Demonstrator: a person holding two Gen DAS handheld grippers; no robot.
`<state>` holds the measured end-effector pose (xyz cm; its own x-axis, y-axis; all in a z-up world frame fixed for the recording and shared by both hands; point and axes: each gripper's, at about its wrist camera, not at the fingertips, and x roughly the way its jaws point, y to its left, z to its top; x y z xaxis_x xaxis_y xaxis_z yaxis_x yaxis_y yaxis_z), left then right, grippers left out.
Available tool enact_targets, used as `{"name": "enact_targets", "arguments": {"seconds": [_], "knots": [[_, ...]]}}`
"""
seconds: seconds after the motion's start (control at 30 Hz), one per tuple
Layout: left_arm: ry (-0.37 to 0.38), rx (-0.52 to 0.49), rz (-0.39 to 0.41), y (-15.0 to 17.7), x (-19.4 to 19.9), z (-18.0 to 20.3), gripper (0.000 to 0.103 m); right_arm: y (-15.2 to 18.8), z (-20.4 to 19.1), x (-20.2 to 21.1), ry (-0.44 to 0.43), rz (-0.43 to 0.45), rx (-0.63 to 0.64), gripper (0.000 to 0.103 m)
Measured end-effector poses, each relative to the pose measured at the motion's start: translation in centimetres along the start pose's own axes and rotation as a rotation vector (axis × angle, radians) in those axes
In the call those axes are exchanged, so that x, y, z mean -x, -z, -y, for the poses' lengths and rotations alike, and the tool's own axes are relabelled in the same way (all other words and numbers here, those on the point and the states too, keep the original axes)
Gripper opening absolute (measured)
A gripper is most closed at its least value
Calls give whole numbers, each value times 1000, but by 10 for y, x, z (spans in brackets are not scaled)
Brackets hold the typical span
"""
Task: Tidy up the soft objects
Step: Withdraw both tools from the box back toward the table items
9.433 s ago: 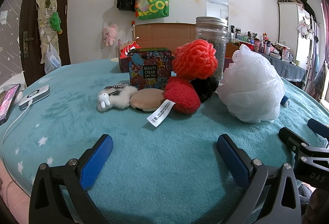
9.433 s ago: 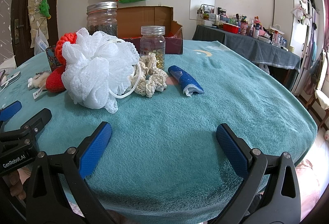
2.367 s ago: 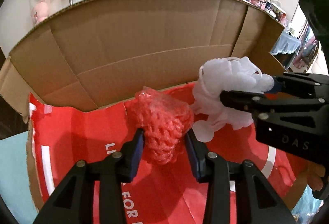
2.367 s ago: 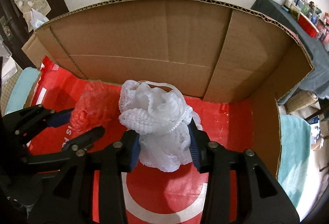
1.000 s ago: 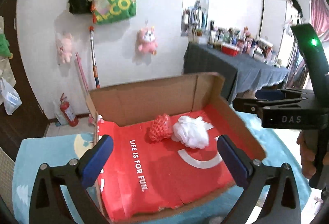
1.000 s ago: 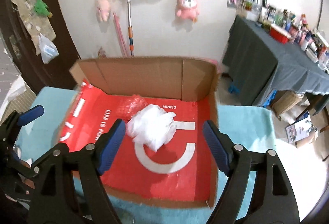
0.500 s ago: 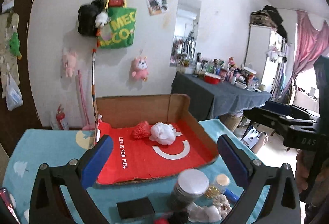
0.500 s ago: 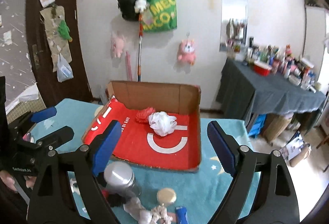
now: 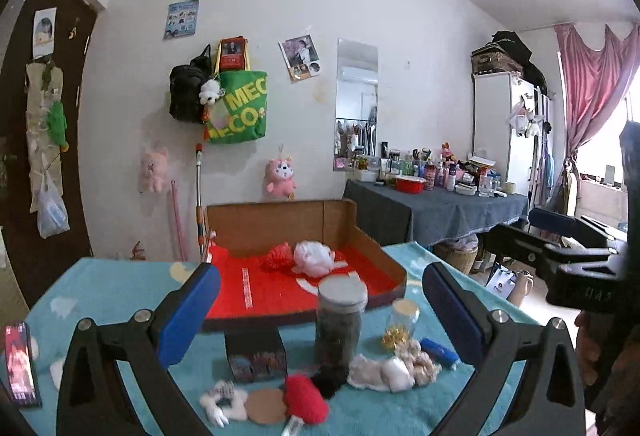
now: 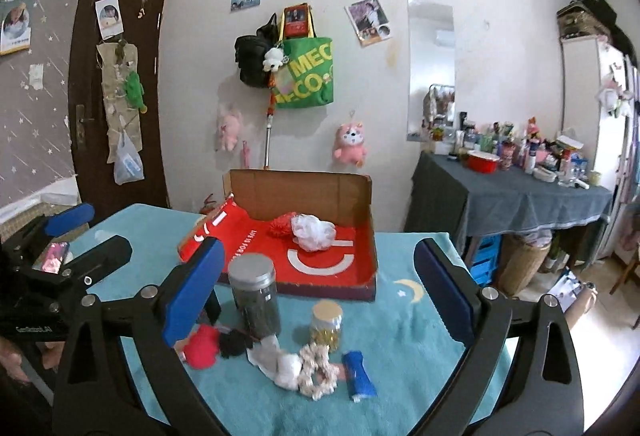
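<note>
Left tool (image 9: 320,308) view alone shows a blurry, perhaps round pad (image 9: 266,406).

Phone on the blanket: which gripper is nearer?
Left. The phone lies just left of the left gripper; the right gripper, jaws opening and empty, is farther to the right.

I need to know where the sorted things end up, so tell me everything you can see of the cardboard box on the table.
The cardboard box is shallow and open-topped, with plain brown walls at the back and right and a glossy red liner bearing white lettering and a white ring mark. It lies flat on the teal table cover, behind the jars. Inside, near the back wall, rest a red mesh puff and a white mesh puff, side by side. Neither gripper touches it.
</note>
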<state>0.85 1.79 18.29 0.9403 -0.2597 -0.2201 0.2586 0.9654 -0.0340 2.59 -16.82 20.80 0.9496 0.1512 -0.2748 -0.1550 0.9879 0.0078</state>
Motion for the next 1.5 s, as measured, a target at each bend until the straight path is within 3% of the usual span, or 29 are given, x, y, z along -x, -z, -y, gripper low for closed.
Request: {"name": "enact_targets", "arguments": {"seconds": [0.4,0.9,1.5], "knots": [[-6,21,-32,57,5,13,103,70,-10,10,59,-4,0,97],[-51,55,-232,130,-43,4,103,133,-7,-34,76,-140,-15,97],[-88,64,-349,148,-71,-11,103,168,-1,-76,89,-255,-22,97]]}}
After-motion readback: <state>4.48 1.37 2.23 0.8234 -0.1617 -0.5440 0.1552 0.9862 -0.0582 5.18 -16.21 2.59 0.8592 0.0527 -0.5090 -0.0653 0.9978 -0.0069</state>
